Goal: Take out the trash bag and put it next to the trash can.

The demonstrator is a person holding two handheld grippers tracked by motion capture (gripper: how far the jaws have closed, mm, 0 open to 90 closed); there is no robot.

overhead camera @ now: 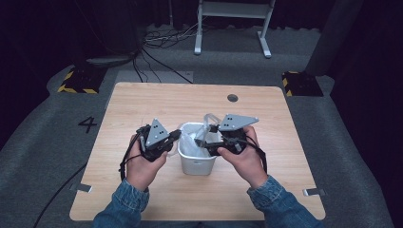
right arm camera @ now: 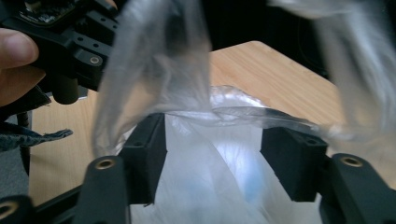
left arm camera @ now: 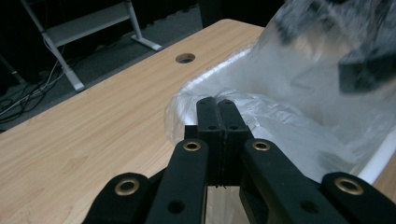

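Dark floor and a tangle of cables surround the wooden table where I am working, with a white metal frame standing beyond its far edge. Near the middle of the table sits a small white bin, and a clear plastic bag lies loosely inside it, its thin film spilling up above the rim.

I hold my left gripper at the bin's left rim. In the left gripper view its two black jaws are pressed tight together, and they sit right against the crumpled edge of the bag. I think a fold of the film is pinched between them, though it is too thin and pale there for me to be sure.

My right gripper hovers over the right side of the bin, tilted toward the left one. In the right gripper view its jaws stand well apart, and the bag hangs between them and drapes across in front, a loose flap rising up at the top. The pads are not pressing on the film. Farther off in that same view I can see my left hand around the other gripper's body.
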